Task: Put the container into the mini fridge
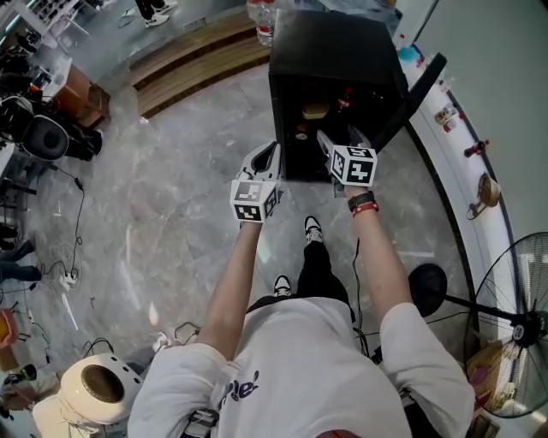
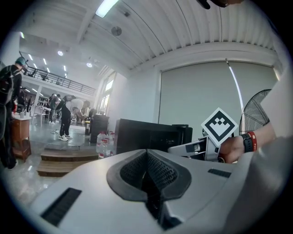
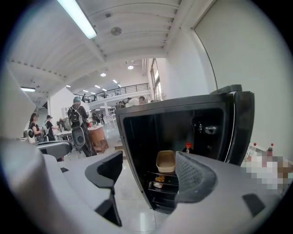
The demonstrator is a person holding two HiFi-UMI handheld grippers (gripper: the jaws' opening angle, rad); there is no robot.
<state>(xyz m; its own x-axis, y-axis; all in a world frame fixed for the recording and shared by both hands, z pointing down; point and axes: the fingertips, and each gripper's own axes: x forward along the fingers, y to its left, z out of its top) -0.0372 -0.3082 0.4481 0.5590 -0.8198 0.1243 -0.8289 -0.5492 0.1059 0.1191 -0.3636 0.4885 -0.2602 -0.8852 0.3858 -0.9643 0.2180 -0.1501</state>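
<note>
The black mini fridge (image 1: 334,60) stands on the floor ahead with its door (image 1: 411,94) swung open to the right. A beige container (image 3: 165,161) sits on a wire shelf inside, also visible as the container (image 1: 314,109) in the head view. My right gripper (image 3: 151,176) is open in front of the fridge opening, with nothing between its fingers. It shows as the right gripper (image 1: 338,144) from above. My left gripper (image 1: 264,161) hovers just left of the fridge front; in its own view the left gripper (image 2: 147,176) is shut on nothing.
A red-capped bottle (image 3: 187,147) stands beside the container inside the fridge. Water bottles (image 1: 266,21) stand behind the fridge by wooden steps (image 1: 197,60). A standing fan (image 1: 522,342) and a white ledge (image 1: 462,154) are at the right. People stand in the far hall.
</note>
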